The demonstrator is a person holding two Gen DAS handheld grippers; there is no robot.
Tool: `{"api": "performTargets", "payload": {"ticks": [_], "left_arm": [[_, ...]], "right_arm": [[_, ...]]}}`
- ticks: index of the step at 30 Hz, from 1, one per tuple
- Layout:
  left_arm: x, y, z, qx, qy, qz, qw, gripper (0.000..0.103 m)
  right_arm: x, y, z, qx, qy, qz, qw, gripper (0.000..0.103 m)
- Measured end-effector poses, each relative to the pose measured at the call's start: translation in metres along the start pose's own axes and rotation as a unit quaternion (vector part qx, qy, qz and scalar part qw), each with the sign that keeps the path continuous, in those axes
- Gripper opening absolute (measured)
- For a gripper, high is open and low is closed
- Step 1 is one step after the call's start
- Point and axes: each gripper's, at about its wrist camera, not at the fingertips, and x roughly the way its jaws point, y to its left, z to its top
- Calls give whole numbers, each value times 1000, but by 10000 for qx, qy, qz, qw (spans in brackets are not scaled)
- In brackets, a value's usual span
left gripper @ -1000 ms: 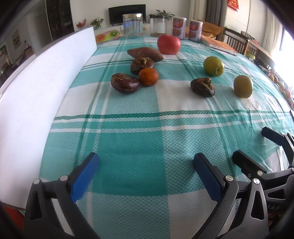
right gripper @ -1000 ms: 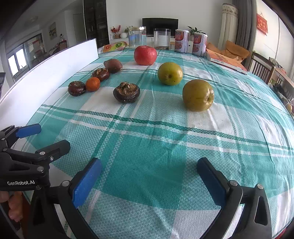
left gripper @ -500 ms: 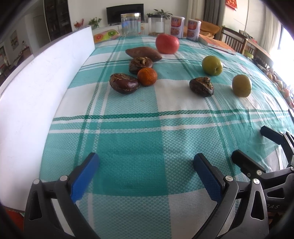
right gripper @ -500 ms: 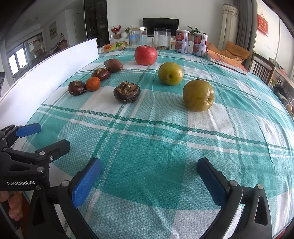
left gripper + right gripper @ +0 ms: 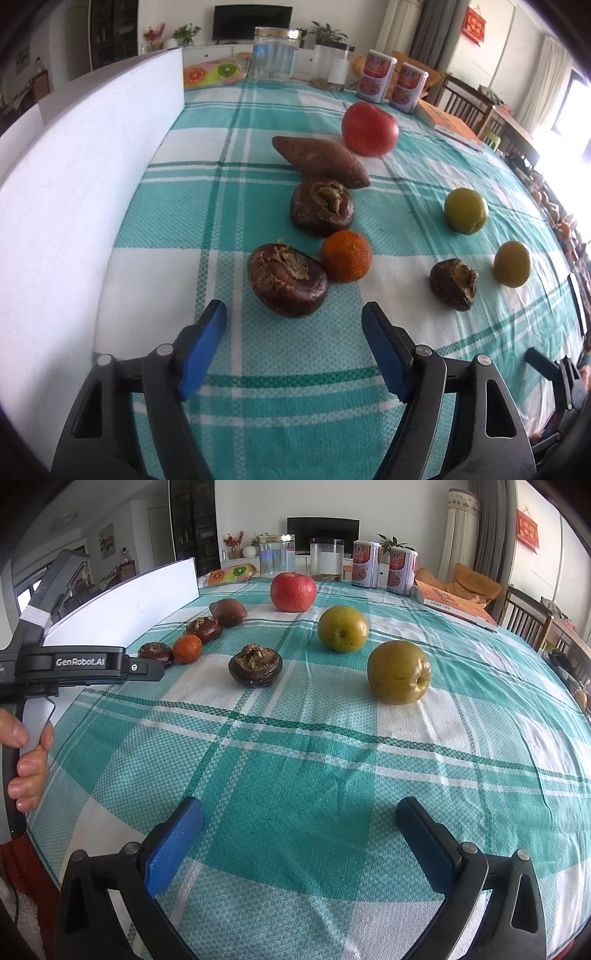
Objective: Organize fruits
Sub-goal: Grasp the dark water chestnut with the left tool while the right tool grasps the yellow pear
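Observation:
On the checked tablecloth lie three dark brown water chestnuts [image 5: 287, 280] [image 5: 322, 206] [image 5: 453, 283], a small orange [image 5: 345, 255], a sweet potato [image 5: 320, 161], a red apple [image 5: 370, 128] and two green-yellow fruits [image 5: 466, 209] [image 5: 512, 263]. My left gripper [image 5: 293, 314] hovers just short of the nearest chestnut; its jaws are closing with nothing between them. My right gripper [image 5: 300, 814] is open over bare cloth, well short of the nearer green fruit [image 5: 399, 672] and the lone chestnut [image 5: 255, 664]. The left gripper's body [image 5: 81, 664] and the hand [image 5: 27, 760] that holds it show in the right wrist view.
A white board [image 5: 85, 177] stands along the table's left side. At the far end are two glass jars [image 5: 274, 59] [image 5: 332, 66], two printed tins [image 5: 377, 80] [image 5: 407, 86], a fruit-print pack [image 5: 212, 75] and a book [image 5: 453, 125]. Chairs [image 5: 465, 103] stand at the right.
My left gripper has moved forward toward the fruit cluster, which looks much bigger now, and its jaws have narrowed. The right gripper has stayed where it was.

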Motion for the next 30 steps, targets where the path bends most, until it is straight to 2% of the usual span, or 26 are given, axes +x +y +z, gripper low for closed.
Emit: {"api": "performTargets", "payload": {"ticks": [3, 4, 5, 6, 12, 14, 17, 18, 20, 24, 26, 28, 30], "left_arm": [[10, 1, 10, 119, -103, 62, 9999, 78], [11, -1, 12, 166, -155, 21, 9997, 70], [13, -3, 12, 255, -171, -39, 9995, 53], [12, -5, 12, 351, -171, -24, 9992, 47], [-9, -7, -12, 233, 113, -215, 9994, 46], [-21, -6, -27, 223, 186, -290, 9992, 46], [-36, -3, -46, 196, 163, -322, 9992, 46], [-39, -3, -49, 164, 126, -321, 9993, 46], [-41, -4, -52, 111, 58, -308, 9994, 46], [-44, -5, -51, -29, 49, -444, 9990, 46], [-52, -7, -53, -24, -1, -484, 9988, 46], [-64, -7, -54, -118, -25, -648, 9978, 46], [-82, -3, -53, -350, -54, -937, 9950, 46]], "right_arm": [[0, 0, 0, -1, 0, 0, 10000, 103], [0, 0, 0, -1, -1, -1, 10000, 103], [0, 0, 0, -3, -1, -1, 10000, 103], [0, 0, 0, -4, 0, 0, 10000, 103], [-2, -5, 3, -25, 98, 206, 9997, 103], [-10, -23, 6, 307, 84, 402, 9987, 100], [-19, -70, 25, 1103, -185, 233, 9935, 98], [-15, -83, 37, 1194, -117, 189, 9926, 98], [-1, -99, 63, 1203, 92, 265, 9923, 87], [41, -101, 101, 923, 456, 391, 9939, 78], [60, -101, 104, 977, 735, 682, 9902, 49], [58, -99, 103, 1005, 769, 604, 9901, 49], [42, -90, 102, 1096, 715, 816, 9880, 49]]}}
